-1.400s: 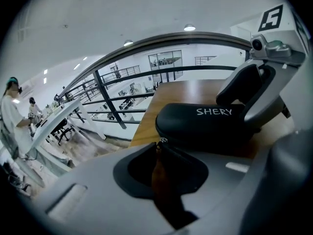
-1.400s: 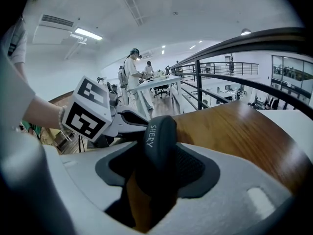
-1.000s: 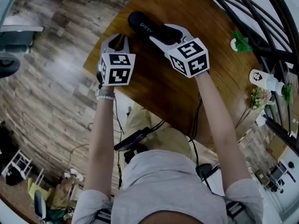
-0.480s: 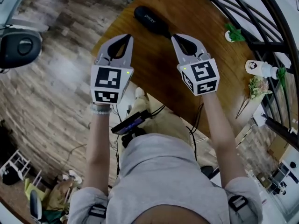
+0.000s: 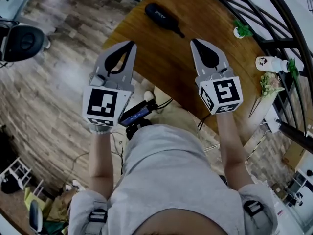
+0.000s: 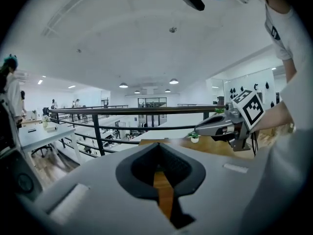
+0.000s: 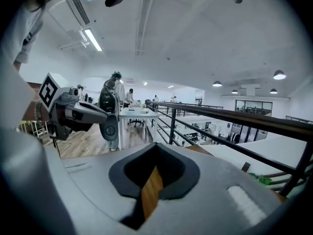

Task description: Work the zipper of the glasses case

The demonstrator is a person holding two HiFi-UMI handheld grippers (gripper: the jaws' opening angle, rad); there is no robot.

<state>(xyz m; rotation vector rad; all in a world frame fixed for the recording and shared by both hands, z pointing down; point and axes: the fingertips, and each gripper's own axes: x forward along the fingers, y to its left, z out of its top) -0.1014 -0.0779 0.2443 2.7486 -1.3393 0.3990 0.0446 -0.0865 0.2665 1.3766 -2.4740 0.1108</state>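
One black glasses case (image 5: pixel 163 17) lay on the far part of a wooden table (image 5: pixel 161 62), slanting from upper left to lower right in the head view. White lettering ran along its top, too small to read. A thin dark tab stuck out from its lower right end. Whether the zipper was open or closed could not be told.

Nothing touched the case. Both grippers were held up, well apart from it, over the table's near edge, with the case beyond and between them. The left gripper (image 5: pixel 131 47) was on the left and the right gripper (image 5: pixel 194 44) on the right, each pointing away from the person. Each one's jaws were clenched together on nothing: in each gripper view the dark pads met at the tip, and only a strip of the wood showed through the gap behind them. The marker cubes sat at the grippers' near ends, above the person's bare forearms.

At the table's right side stood a small potted plant (image 5: pixel 242 31) and a white bottle (image 5: pixel 270 63), beside a dark railing (image 5: pixel 274 18). To the left lay a plank floor (image 5: pixel 58 92).
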